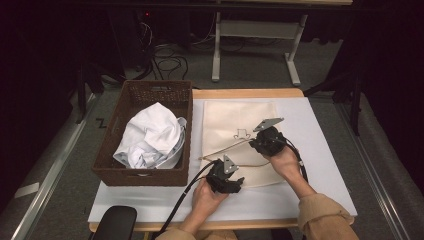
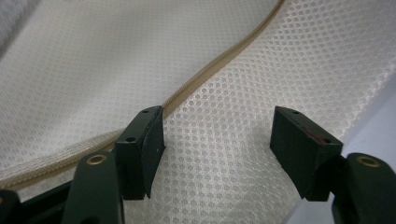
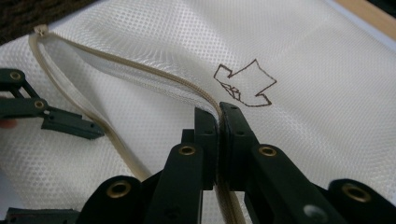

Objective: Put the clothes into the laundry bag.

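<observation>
A cream mesh laundry bag (image 1: pixel 240 131) lies flat on a white mat (image 1: pixel 320 150) covering a wooden surface (image 1: pixel 247 93). The bag is a tall rectangle of fine netting dotted with tiny holes, with a small arrow-shaped outline (image 3: pixel 243 88) drawn in brown ink near its middle. A tan zipper (image 3: pixel 154 74) runs across the lower part of the bag, and its two sides have parted, leaving a long opening with one edge lifted off the fabric beneath.

The right gripper (image 1: pixel 267 139), held in the person's right hand (image 1: pixel 286 162), sits over the middle of the bag, close to the ink mark. Seen from its own camera, its jaws are pressed together on the raised zipper edge, pinching it just below the drawn arrow.

The left gripper (image 1: pixel 226 176), held in the left hand (image 1: pixel 207 196), rests at the bag's near left corner. Its jaws stand wide apart with mesh between them and hold nothing; one fingertip (image 2: pixel 142 149) lies just beside the zipper line.

To the left of the bag, touching the mat's edge, sits a dark brown wicker basket (image 1: pixel 131 100) holding a crumpled white garment (image 1: pixel 150 137). A tan sleeve (image 1: pixel 325 217) covers the person's right forearm at the bottom edge.
</observation>
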A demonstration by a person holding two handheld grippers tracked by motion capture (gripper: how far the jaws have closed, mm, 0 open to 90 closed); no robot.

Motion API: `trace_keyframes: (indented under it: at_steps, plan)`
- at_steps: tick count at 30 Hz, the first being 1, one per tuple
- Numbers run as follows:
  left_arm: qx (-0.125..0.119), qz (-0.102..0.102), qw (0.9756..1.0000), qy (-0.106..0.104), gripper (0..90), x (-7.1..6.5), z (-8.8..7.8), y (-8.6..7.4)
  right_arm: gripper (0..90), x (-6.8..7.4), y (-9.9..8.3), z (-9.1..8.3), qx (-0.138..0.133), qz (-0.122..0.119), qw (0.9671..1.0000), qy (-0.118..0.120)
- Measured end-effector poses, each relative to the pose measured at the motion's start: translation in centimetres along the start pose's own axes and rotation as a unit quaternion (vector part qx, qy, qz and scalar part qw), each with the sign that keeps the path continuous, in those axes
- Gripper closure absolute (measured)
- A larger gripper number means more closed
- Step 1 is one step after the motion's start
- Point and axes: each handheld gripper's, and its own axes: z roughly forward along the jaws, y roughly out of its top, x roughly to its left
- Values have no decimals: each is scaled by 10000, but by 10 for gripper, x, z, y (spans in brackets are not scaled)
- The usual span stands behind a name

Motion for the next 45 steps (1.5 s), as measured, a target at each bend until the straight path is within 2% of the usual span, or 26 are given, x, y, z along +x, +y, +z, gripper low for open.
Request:
trace_keyframes:
  at_steps: [6,12,18,26,32,34,39,45]
  plan:
    - [-4,3,10000,0,355,0,0,0,869,-3,8,-12,-184,31,9998,-84]
    - [-3,8,10000,8,355,0,0,0,869,-3,18,-20,-271,-83,9995,-126]
    - [-3,24,10000,29,356,0,0,0,869,-6,27,-28,-376,-7,9991,-170]
    - [19,32,10000,42,356,0,0,0,869,-9,41,-41,-570,-68,9982,-169]
    - [12,35,10000,39,357,-1,0,1,869,-12,46,-50,-805,12,9967,-89]
    - [26,32,10000,37,357,0,0,1,869,-12,46,-50,-732,-16,9973,-86]
    - [90,-9,10000,27,357,-1,0,2,869,-14,44,-49,-772,33,9970,-57]
    - [354,38,9994,11,365,-2,-2,9,869,-17,42,-45,-689,-5,9976,-118]
